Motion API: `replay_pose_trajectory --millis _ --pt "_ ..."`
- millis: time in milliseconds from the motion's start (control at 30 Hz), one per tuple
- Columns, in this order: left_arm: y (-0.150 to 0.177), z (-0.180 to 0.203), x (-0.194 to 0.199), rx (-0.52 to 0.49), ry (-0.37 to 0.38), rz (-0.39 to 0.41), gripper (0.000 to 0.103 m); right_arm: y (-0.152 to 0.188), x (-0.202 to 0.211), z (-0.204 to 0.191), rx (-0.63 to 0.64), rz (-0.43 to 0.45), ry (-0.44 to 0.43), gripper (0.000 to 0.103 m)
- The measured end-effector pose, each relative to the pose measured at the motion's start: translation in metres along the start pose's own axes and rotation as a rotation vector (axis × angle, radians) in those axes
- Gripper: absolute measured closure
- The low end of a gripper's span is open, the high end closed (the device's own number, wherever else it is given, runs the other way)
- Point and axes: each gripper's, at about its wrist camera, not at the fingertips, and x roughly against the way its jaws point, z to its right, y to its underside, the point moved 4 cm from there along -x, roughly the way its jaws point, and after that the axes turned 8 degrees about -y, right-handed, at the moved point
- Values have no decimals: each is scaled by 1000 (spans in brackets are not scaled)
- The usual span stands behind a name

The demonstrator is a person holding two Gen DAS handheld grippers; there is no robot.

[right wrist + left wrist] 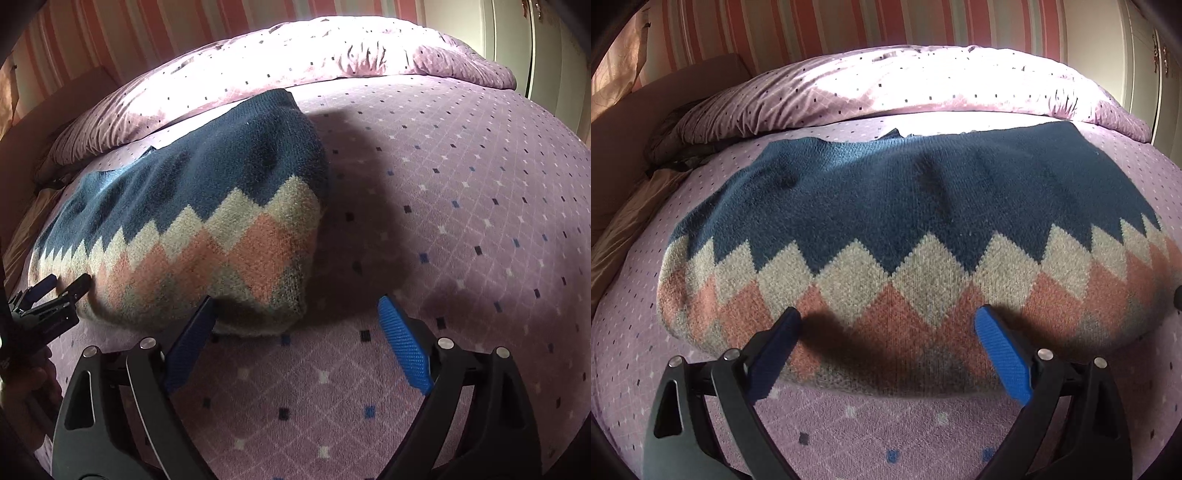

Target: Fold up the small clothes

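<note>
Both grippers — left gripper [888, 314], right gripper [295, 302] — are spread apart; grab the sweater's [886, 206] near edge evenly.

Lighting: strong daylight from the upper part of both frames, blowing out the mauve dotted quilted pillow [923, 81] to near white.

Shadows: hard-edged dark patch on the lilac diamond-patterned bedspread [480, 184] at centre of the right wrist view; shadows under the open left gripper [888, 317] fall on the knitted navy, cream and salmon zigzag sweater [905, 229].

Distortion: heavy fisheye bulge, black vignette in corners.

Focus: centre sharp, knit texture legible; edges soft.
</note>
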Motion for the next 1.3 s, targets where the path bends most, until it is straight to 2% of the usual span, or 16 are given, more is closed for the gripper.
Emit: replay_pose_trajectory --millis 267,333,433,467,533,600,700,833,1067,1233,1300 --pt "2 5 -10 -20 -31 -19 4 -3 -18 2 -107 -24 -90 13" --pt "2 5 -10 -19 -30 -19 4 -4 -26 0 -128 -38 -111 17" --pt "3 4 -10 -13 -25 -20 4 -5 -37 -6 -129 -52 -134 34" --pt "3 4 -10 -12 -24 -18 4 -5 -40 -8 -134 -54 -152 51" --pt "3 4 -10 -9 -21 -18 4 -7 -40 -10 -148 -51 -155 54" --pt "3 3 -10 -3 -15 -19 3 -9 -36 -17 -99 -38 -134 63" --pt "2 1 -9 8 -1 -17 3 -12 -24 -25 -51 -2 -125 69" --pt "2 -1 -9 12 4 -16 3 -27 4 -42 -30 94 -181 72" --pt "0 -15 -4 61 40 -26 3 -59 54 -118 111 241 -321 73" --pt "-2 -68 14 155 41 -1 3 -72 66 -179 199 309 -448 73" --pt "-3 -101 22 198 35 14 3 -73 62 -205 237 318 -465 73"
